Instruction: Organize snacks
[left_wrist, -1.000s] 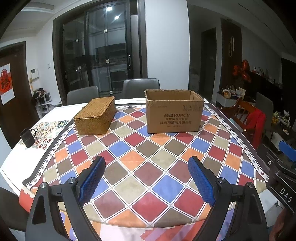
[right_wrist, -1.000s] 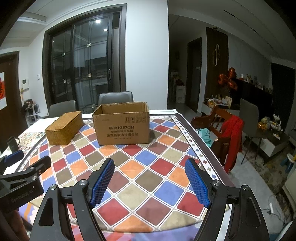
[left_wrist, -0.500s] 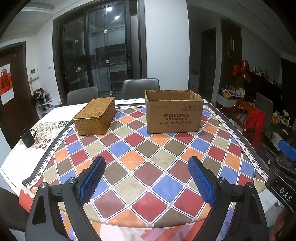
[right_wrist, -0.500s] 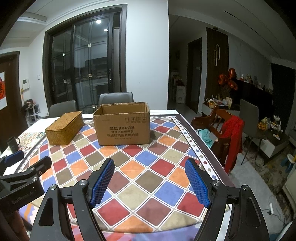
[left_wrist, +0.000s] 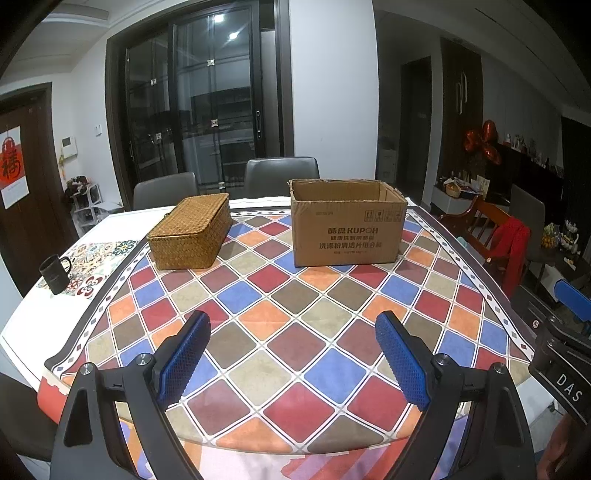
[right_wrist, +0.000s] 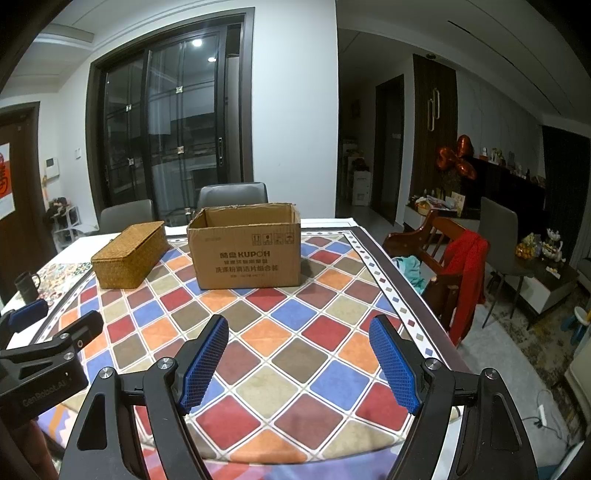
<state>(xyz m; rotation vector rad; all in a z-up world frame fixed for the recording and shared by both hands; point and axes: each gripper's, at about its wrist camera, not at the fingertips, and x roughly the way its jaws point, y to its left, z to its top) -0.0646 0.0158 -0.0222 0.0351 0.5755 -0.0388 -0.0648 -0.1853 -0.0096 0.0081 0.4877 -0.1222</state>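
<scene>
No visible shift over the last second: same hover for the left gripper and the right gripper, same framing of the table, same spread of jaws. For the task, then, no progress to read from that second, only a held pose.

Both pairs of jaws wide apart, blue pads facing each other, nothing between them but checked cloth.

Straight ahead of the left jaws and slightly right, well beyond the tips: an open cardboard box, flaps gone or folded in, near wall facing the camera. Ahead and left of the same jaws, beside the box but apart from it: a wicker basket with its lid on. From the right jaws, box ahead and a little left, basket further left. Far left of the left jaws, a dark mug.

No snacks in sight anywhere on the table. Inside of the box hidden behind its near wall, basket shut, so possibly snacks in either, possibly in neither. Equally fitting: snacks waiting inside the box to be sorted out, or snacks already stowed behind that lid.
</scene>
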